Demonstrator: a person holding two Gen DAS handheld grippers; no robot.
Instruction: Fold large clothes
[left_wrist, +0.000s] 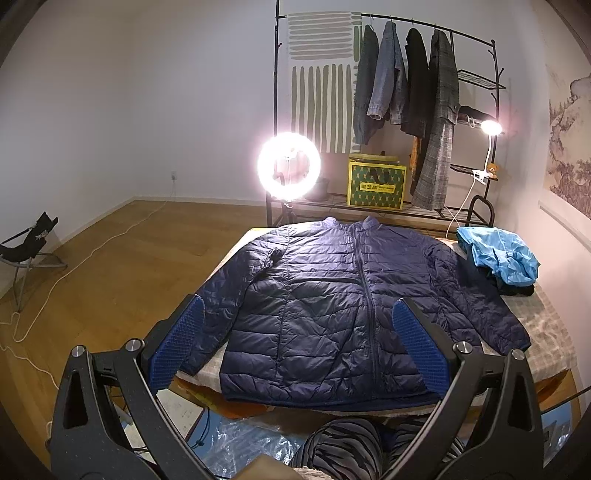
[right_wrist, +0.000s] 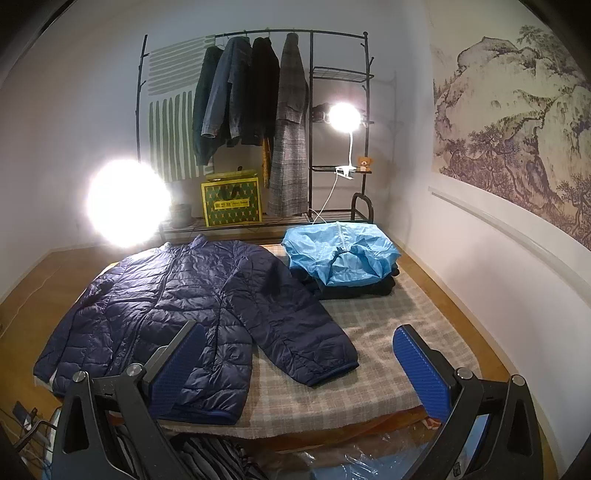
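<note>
A navy puffer jacket (left_wrist: 332, 302) lies spread flat on the checked tabletop (right_wrist: 388, 332); left tool (left_wrist: 295, 332) and right tool (right_wrist: 299, 354) hover spread wide, gripping nothing.

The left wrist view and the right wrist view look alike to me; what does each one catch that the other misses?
Only the left wrist view shows the black folding chair on the wooden floor and the jacket's left sleeve cuff. Only the right shows the large landscape mural clearly and the right sleeve cuff. Both show the navy puffer jacket lying flat and zipped, the light blue garment, the clothes rack, and open jaws.
</note>
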